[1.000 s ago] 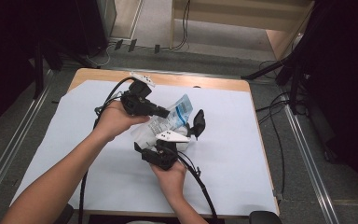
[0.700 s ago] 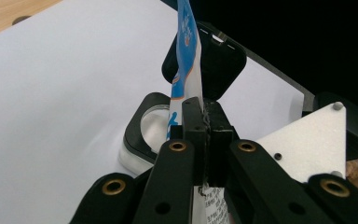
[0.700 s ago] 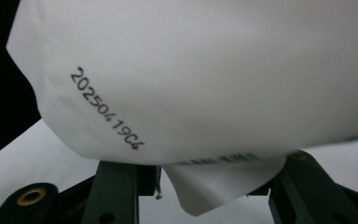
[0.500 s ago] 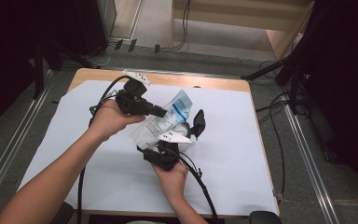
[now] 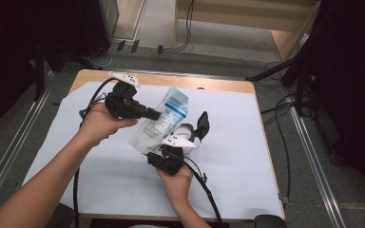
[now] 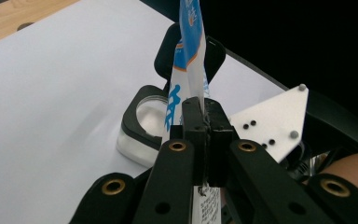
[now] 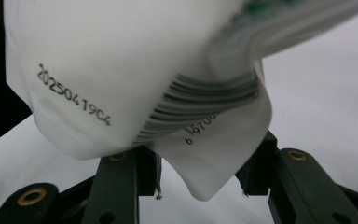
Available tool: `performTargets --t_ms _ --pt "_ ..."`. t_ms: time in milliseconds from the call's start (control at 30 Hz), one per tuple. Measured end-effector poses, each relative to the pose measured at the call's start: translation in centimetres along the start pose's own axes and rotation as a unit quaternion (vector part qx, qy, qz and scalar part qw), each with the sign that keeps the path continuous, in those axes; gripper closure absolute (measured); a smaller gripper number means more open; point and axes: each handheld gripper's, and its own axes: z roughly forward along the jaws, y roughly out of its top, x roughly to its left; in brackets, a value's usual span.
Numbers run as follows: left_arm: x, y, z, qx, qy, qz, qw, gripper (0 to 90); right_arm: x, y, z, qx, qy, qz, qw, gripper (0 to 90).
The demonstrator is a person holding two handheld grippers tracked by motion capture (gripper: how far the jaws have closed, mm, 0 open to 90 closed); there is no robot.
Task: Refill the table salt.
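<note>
The pouch (image 5: 160, 124) hangs tilted over the bench's middle, long axis toward the far edge, pinched by the left gripper's (image 5: 153, 114) jaws, its lower corner between the right gripper's (image 5: 179, 142) half-open jaws.

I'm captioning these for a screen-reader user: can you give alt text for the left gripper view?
The left hand-held gripper is shut on the edge of a blue-and-white pouch that stands edge-on above a white table sheet. Behind it sits a small clear container.

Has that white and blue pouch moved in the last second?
Yes. The pouch, clamped in the left gripper, has tipped more upright, its blue top now nearer the table's far wooden edge.
</note>
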Motion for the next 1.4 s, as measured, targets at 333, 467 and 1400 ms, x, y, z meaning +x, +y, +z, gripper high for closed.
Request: performTargets --t_ms 333,467,1400 --pt "-0.1 -1.2 -2.2 -0.003 -0.002 0.004 1.0 90.0 -0.3 0.1 -0.1 -0.001 -0.013 -0.002 0.9999 59.1" --pt "-0.1 -1.6 -3.1 -0.005 0.001 0.005 1.0 90.0 -0.4 0.2 -0.1 -0.005 -0.013 0.001 0.9999 59.1" --pt "1.6 -2.0 -5.1 -0.058 0.012 -0.023 0.998 90.0 -1.2 2.1 -1.8 0.071 0.025 -0.033 0.9966 56.1"
